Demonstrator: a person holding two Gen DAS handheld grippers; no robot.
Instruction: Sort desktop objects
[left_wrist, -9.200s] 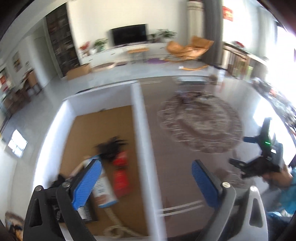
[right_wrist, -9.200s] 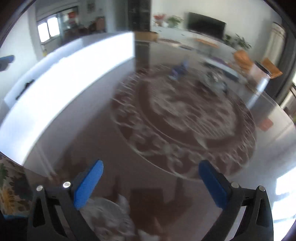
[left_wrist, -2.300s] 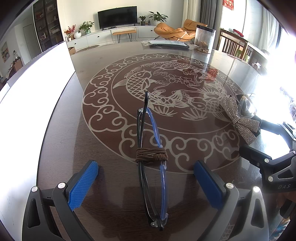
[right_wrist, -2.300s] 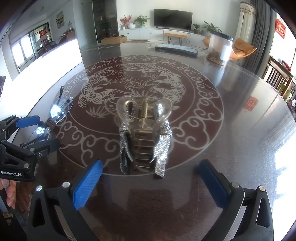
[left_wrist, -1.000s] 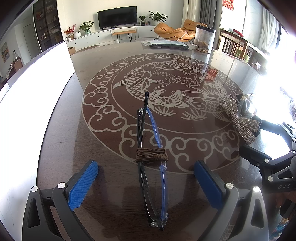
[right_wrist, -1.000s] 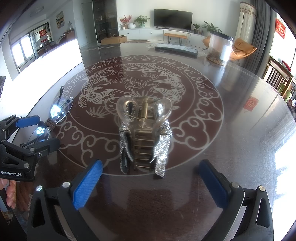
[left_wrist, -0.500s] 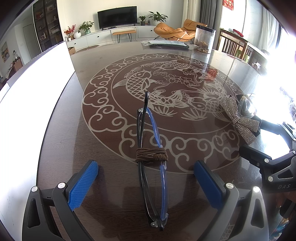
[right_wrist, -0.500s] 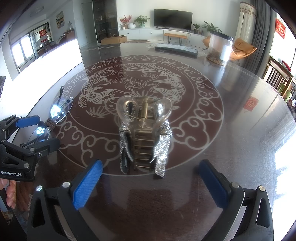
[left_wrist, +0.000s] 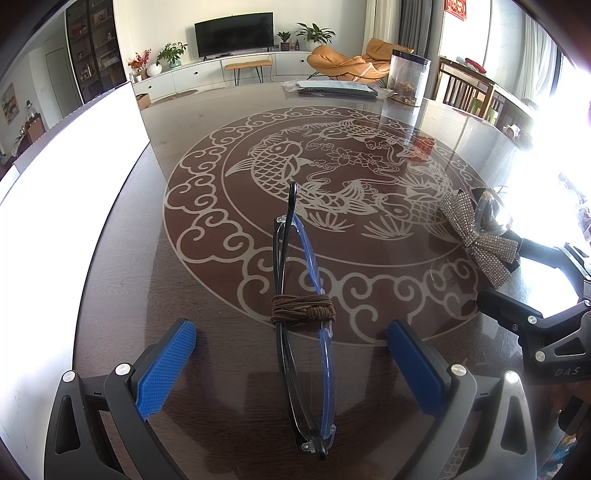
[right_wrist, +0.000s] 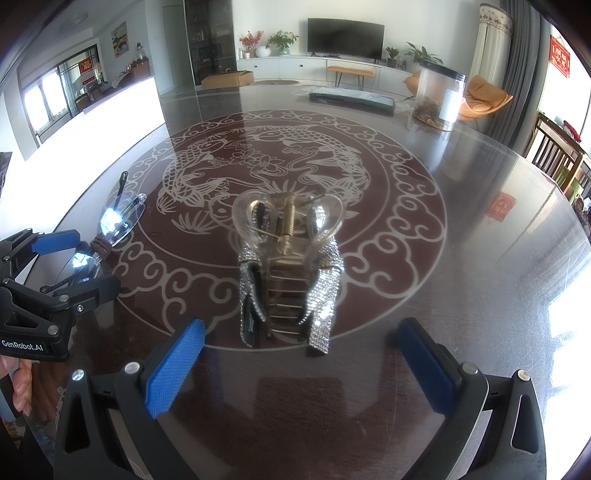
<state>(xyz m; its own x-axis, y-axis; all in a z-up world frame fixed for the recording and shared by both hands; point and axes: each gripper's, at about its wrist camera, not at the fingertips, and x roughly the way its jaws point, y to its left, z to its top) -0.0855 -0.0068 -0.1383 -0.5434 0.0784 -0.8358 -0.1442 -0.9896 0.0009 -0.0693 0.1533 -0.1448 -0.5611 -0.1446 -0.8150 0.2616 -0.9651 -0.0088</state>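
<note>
Hovering low over the dark counter (left_wrist: 207, 280), my left gripper (left_wrist: 291, 354) is spread wide, grasping nothing; the folded glasses (left_wrist: 295, 295), wrapped with a brown cord (left_wrist: 303, 314), lie on the counter between its blue pads (left_wrist: 166, 365). My right gripper (right_wrist: 299, 354) is likewise released, with the rhinestone hair clip (right_wrist: 290, 266) resting just ahead between its fingers, untouched.

Dark brown glossy table (left_wrist: 221, 387) with a pale circular koi and cloud-scroll pattern. Black-and-blue glasses (left_wrist: 301, 332) bound by brown cord (left_wrist: 303, 314). At three o'clock, a silver rhinestone hair clip (right_wrist: 290, 273). Blue textured gripper pads (left_wrist: 166, 369).
</note>
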